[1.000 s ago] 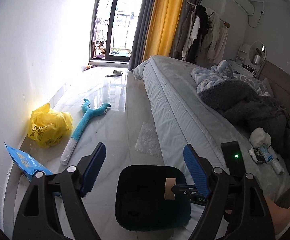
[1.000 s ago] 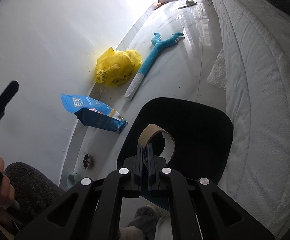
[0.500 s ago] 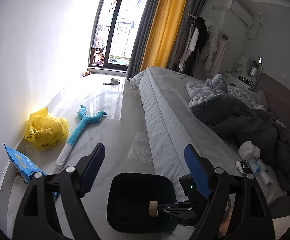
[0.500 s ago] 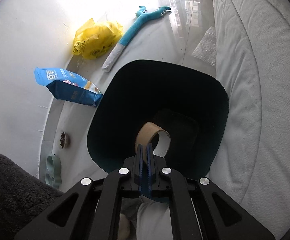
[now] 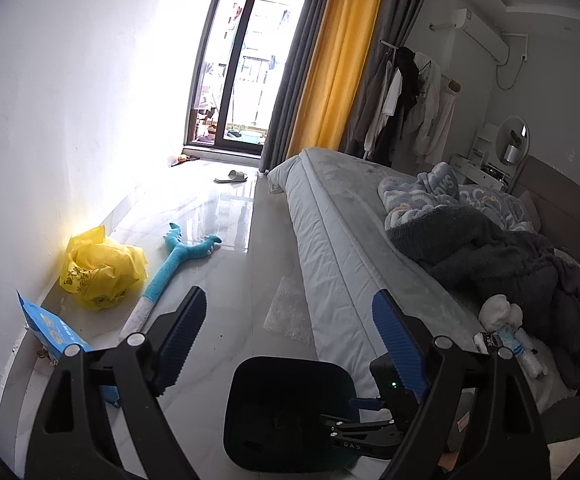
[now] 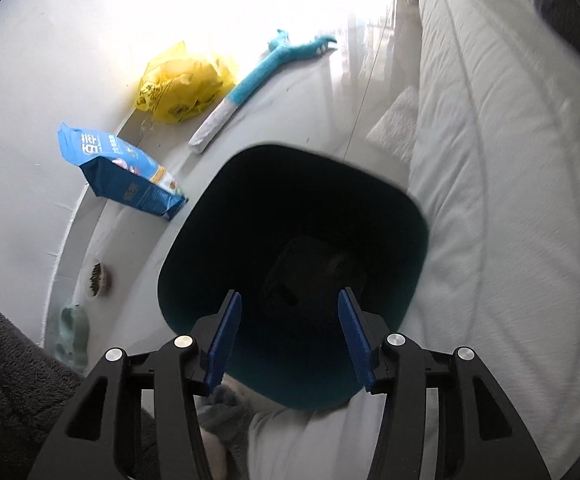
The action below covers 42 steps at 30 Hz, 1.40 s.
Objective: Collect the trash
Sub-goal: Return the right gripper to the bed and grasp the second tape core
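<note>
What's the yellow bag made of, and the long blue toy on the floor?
The yellow bag looks like thin plastic film: it is crumpled, slightly see-through and glows in the light. The long blue toy looks like soft plush fabric, fuzzy and matte, probably stuffed. Its whitish lower end may be a different cloth; that is unclear.
</note>
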Each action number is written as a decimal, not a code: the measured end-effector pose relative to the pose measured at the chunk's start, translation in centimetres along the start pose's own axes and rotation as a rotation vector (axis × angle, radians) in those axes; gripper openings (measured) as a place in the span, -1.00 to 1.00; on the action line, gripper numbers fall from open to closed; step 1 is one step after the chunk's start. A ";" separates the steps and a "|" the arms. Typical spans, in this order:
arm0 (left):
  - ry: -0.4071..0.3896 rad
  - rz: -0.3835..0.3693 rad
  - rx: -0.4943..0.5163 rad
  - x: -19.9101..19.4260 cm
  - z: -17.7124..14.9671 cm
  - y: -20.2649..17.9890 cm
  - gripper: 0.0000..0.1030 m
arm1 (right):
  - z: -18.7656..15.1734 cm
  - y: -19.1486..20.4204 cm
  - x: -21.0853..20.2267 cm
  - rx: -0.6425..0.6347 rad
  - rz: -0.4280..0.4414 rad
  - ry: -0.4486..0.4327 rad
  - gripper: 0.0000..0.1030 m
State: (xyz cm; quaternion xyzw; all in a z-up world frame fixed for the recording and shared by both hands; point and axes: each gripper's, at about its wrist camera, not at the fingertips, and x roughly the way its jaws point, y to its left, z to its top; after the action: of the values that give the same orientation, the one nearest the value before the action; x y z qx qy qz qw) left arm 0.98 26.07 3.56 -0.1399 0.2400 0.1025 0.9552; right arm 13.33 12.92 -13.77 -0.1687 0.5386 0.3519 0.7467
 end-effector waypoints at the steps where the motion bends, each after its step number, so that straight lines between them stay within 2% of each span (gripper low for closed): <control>1: -0.004 0.000 -0.003 -0.2 0.1 -0.1 0.69 | 0.1 0.2 -1.0 -0.019 -0.029 -0.031 0.11; 5: -0.015 -0.003 -0.008 -0.2 0.4 -0.6 0.72 | 0.4 0.3 -3.7 -0.056 -0.108 -0.117 0.24; 13: -0.017 -0.022 0.078 0.5 0.2 -3.7 0.77 | -0.1 -1.6 -8.7 -0.047 -0.165 -0.226 0.41; 17: -0.035 -0.057 0.091 0.6 0.4 -5.6 0.80 | -0.9 -3.3 -10.6 -0.017 -0.178 -0.261 0.47; 28: -0.013 -0.108 0.157 2.3 -0.4 -10.4 0.82 | -3.6 -7.9 -15.0 0.074 -0.188 -0.337 0.54; 42: 0.070 -0.185 0.133 5.3 -1.7 -15.3 0.83 | -8.0 -14.2 -18.3 0.161 -0.191 -0.377 0.56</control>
State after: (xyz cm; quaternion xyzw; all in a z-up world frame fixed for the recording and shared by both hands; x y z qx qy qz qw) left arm 8.85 11.79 2.89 -0.1014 0.2658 -0.0071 0.9587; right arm 14.74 -8.27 -1.56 -0.0900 0.3976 0.2607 0.8751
